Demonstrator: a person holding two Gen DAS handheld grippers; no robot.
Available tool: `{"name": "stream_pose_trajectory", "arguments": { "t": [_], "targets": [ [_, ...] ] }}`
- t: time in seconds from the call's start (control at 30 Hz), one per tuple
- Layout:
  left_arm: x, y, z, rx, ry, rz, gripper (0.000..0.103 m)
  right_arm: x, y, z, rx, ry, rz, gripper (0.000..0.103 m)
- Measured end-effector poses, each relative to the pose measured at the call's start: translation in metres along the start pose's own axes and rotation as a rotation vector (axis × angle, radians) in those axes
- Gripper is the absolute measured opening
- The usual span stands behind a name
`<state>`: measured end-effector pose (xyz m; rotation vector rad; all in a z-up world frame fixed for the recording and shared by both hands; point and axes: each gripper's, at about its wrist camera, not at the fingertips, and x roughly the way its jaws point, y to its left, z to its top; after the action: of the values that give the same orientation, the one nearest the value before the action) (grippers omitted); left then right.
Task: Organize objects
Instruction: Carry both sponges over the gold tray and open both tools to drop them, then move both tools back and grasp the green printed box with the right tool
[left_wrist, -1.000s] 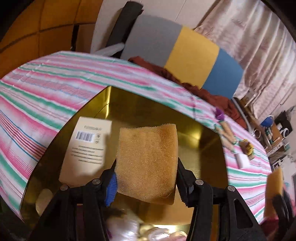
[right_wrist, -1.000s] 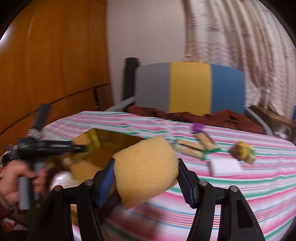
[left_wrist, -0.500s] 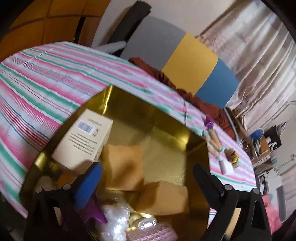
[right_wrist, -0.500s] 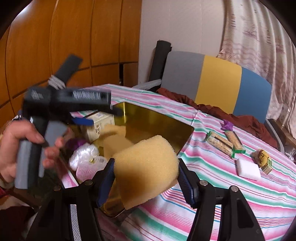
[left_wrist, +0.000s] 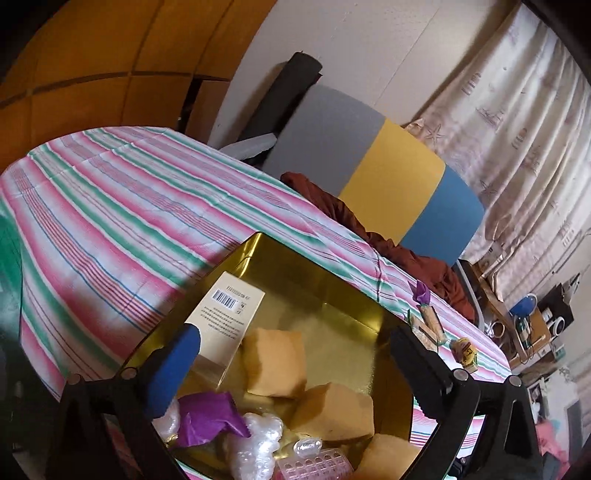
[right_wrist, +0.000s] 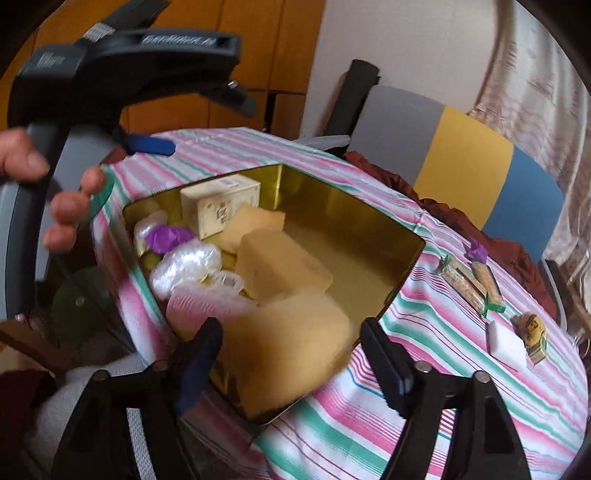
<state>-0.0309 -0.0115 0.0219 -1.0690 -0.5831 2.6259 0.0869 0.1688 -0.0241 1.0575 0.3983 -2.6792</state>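
Sponges landing in the gold tin

Nearest us, our right gripper (right_wrist: 291, 354) has its jaws just spreading, and the blurry yellow sponge (right_wrist: 291, 347) sits between them at 6 o'clock in the gold tin (right_wrist: 354, 218) with the pads off it. A bit further in, two more sponges (right_wrist: 280, 266) lie mid-tin, with a pink ridged thing (right_wrist: 199, 306), clear wrap (right_wrist: 184, 266) and a purple scrap (right_wrist: 168, 238) at about 9 o'clock. The cream box (right_wrist: 218, 206) stands at the far end around 11. Our left gripper (left_wrist: 295, 354) hangs over the tin, jaws flung wide with nothing in them. Out on the striped cloth (right_wrist: 461, 369) at 3 o'clock lie two snack bars (right_wrist: 469, 284), a white block (right_wrist: 508, 345) and a small yellow packet (right_wrist: 532, 328), well apart from the tin.
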Motion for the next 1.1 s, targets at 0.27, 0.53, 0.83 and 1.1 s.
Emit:
{"name": "stream_pose_trajectory", "arguments": {
  "t": [0.27,0.53,0.83,1.1],
  "targets": [
    [0.003,-0.005,-0.012,0.019,0.019,0.008,0.103,-0.01,-0.019,0.0,0.118,-0.031,-0.011,0.083],
    [0.002,-0.008,-0.015,0.016,0.016,0.01,0.103,-0.011,-0.036,0.0,0.156,-0.004,-0.109,0.079],
    [0.0,-0.016,-0.019,0.046,0.023,0.015,0.103,0.004,-0.032,0.007,0.187,-0.012,-0.103,0.078],
    [0.011,-0.033,-0.03,0.064,0.077,-0.013,0.103,-0.018,-0.089,-0.005,0.398,-0.072,-0.128,0.079]
  ]
}}
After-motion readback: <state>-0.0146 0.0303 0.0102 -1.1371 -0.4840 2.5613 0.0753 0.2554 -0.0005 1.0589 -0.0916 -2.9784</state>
